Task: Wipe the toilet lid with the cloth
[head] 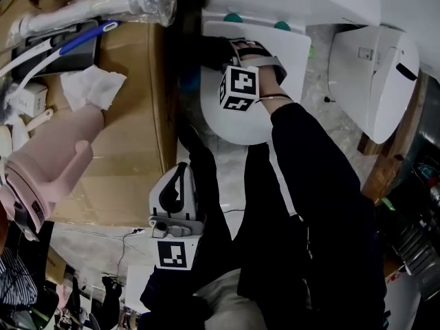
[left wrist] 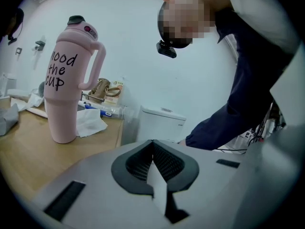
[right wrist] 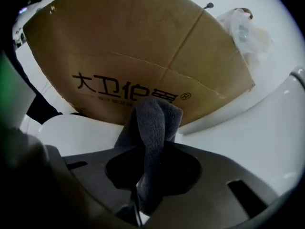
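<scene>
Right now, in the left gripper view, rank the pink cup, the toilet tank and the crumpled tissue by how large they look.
1. The pink cup, clearly largest; it stands nearest the camera.
2. The toilet tank, farther off, its base hidden.
3. The tissue, only slightly smaller than the tank.

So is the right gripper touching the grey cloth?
Touching. The right gripper view shows that the right gripper has its jaws shut on the cloth, which bunches up out of them.
</scene>
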